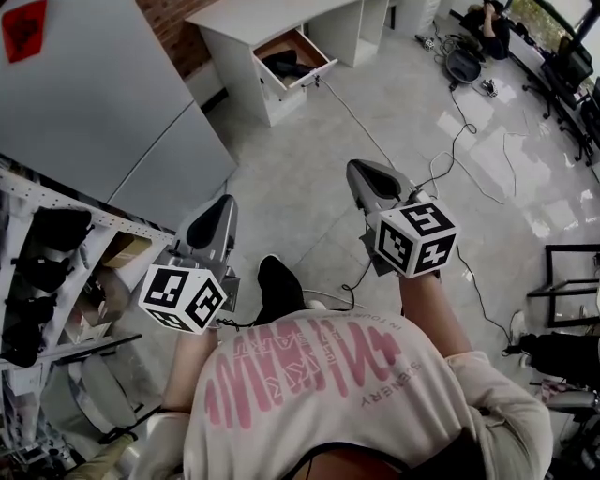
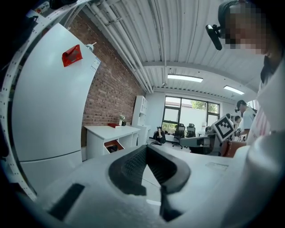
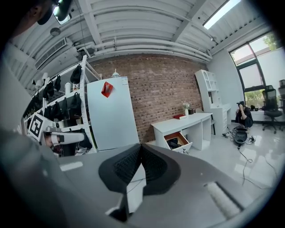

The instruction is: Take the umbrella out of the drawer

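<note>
Up high, red sticker point(image 3: 107, 88) on fridge point(image 3: 114, 122)

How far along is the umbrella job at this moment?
Done: the drawer of the white desk stands open, with a dark thing, likely the umbrella, lying inside. In hand: nothing; the left gripper and right gripper are both shut and empty, well short of the desk. Left: walk up, grasp the umbrella and lift it out.
</note>
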`<action>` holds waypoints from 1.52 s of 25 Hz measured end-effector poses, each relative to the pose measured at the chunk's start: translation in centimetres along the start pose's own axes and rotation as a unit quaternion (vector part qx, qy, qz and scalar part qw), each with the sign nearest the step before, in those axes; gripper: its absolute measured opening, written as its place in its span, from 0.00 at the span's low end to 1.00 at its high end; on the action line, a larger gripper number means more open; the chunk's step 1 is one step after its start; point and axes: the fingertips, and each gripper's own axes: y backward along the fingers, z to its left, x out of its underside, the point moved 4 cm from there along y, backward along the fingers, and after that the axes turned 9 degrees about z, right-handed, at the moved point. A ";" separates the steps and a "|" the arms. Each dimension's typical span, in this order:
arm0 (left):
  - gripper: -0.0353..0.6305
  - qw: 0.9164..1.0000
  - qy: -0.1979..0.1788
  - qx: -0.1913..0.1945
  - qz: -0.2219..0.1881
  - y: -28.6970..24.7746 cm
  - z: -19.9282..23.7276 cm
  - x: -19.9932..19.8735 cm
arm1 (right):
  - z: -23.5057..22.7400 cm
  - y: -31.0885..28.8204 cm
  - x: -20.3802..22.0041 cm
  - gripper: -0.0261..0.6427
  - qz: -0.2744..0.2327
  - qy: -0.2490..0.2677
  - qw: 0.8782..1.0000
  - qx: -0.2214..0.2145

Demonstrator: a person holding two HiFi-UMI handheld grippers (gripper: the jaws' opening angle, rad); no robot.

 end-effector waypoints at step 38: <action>0.06 0.991 0.037 0.127 0.015 -22.5 19.2 -10.9 | -10.7 -20.8 -10.5 0.06 0.035 -0.052 0.992 0.114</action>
